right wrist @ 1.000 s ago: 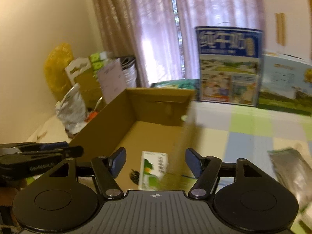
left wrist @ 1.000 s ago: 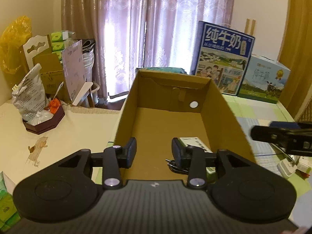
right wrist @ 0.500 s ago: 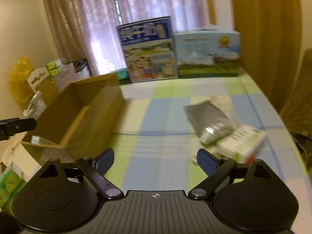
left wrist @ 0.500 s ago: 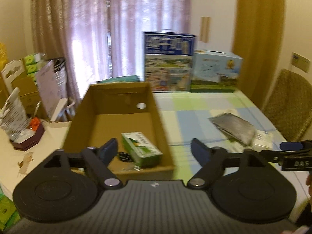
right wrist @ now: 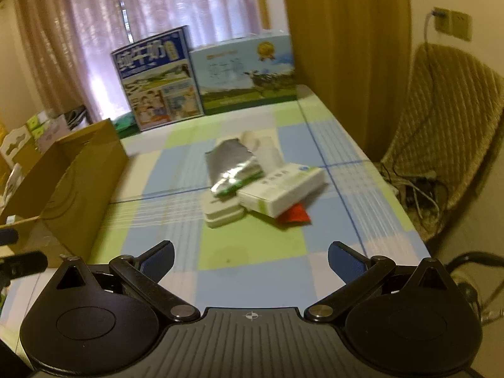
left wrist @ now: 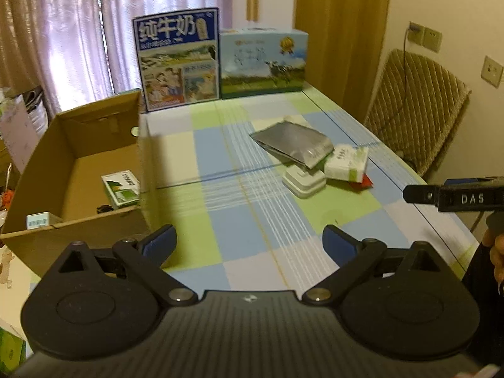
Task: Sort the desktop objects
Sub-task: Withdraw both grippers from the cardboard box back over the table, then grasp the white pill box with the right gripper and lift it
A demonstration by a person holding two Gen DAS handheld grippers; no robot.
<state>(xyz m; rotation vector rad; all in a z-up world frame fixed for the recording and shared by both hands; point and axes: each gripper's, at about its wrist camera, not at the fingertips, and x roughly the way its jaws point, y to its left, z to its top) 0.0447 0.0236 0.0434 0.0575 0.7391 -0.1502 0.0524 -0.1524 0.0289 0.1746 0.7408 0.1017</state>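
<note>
Well ahead of both fingers (right wrist: 346, 263): white box (right wrist: 280, 190).

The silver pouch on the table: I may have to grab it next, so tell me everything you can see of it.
The silver pouch is a flat, shiny bag that looks like foil, creased and catching light at its near end, where a green printed strip shows. It lies tilted on the pile in the middle of the checked tablecloth, its near end propped on the white block and against the white carton. A pale roll lies close behind it. No gripper touches it.
</note>
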